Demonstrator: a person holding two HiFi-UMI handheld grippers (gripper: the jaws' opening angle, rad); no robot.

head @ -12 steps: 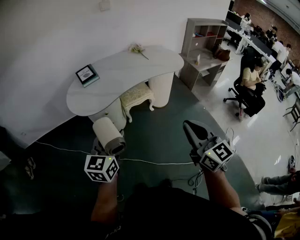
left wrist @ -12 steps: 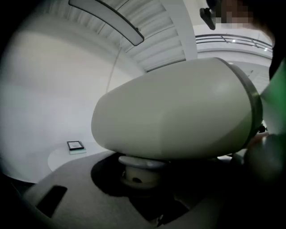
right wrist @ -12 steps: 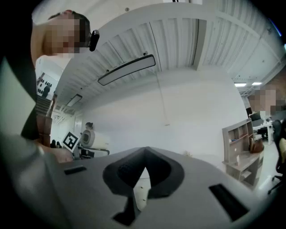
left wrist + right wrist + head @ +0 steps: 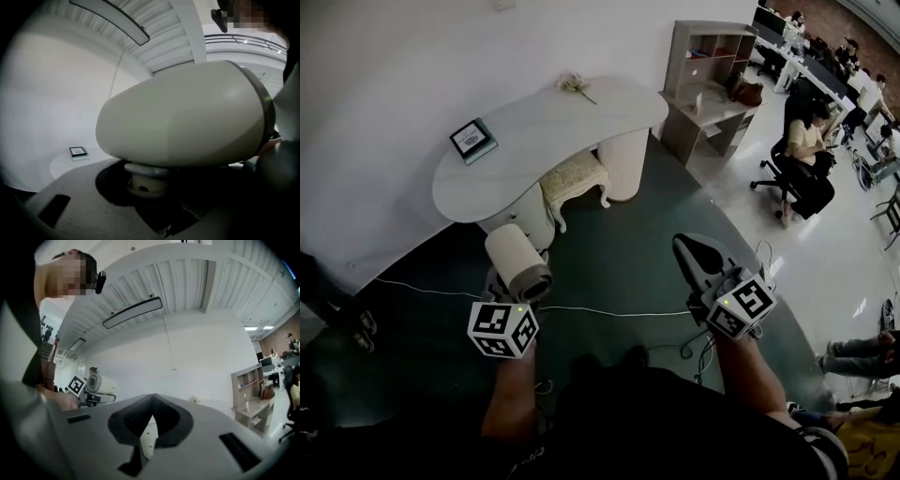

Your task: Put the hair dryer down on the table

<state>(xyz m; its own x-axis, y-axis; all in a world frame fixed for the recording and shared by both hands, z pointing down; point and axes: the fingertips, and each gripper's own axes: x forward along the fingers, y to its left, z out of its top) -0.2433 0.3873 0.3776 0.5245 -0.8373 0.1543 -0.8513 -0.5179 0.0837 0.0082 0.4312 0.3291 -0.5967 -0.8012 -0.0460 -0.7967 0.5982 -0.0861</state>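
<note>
Clamping hair dryer (image 4: 517, 260) in left claw (image 4: 509, 297).

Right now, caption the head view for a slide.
Left gripper holds the hair dryer short of the table; right gripper shut, empty.

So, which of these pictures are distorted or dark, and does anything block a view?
Head view: wide-angle bend, the white table evenly lit, the bottom edge dark. Left gripper view: strong fisheye; the hair dryer fills most of the frame, slightly soft, its underside in shadow. Right gripper view: fisheye curves the ceiling; the right gripper looks close and soft.
</note>
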